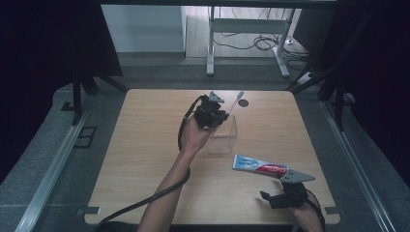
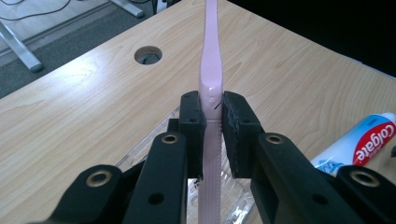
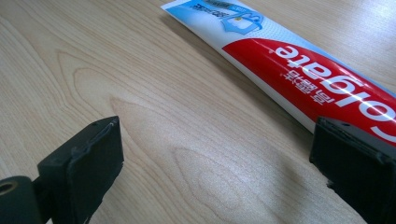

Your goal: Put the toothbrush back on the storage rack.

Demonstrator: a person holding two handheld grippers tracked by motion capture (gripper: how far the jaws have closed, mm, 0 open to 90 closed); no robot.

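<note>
On the wooden worktop (image 1: pixel 145 159), the left gripper (image 1: pixel 212 115) is held up over the middle of the surface, just left of and above a clear plastic box (image 1: pixel 223 140). Its fingers (image 2: pixel 193 122) are clamped on a pale pink toothbrush (image 2: pixel 210 70): in the left gripper view the handle runs straight up between the two black pads, the ribbed lower part passing down between them and the smooth upper part rising toward the far edge of the worktop. In the high view the toothbrush (image 1: pixel 235 102) slants up and to the right from the gripper, its tip above the far rim of the box and near a round cable hole (image 1: pixel 243 103) in the worktop. The clear box also shows beneath the fingers in the left gripper view (image 2: pixel 149 151).

A toothpaste tube (image 1: pixel 259 166) lies flat on the worktop, right of and nearer than the box, well apart from the toothbrush. The right gripper (image 1: pixel 278 195) rests low at the near right corner, just nearer than the tube's right end. Its fingers (image 3: pixel 86 163) stand wide apart, with bare wood between them; the red part of the tube (image 3: pixel 308 79) lies just beyond the right finger, though whether they touch cannot be told.
</note>
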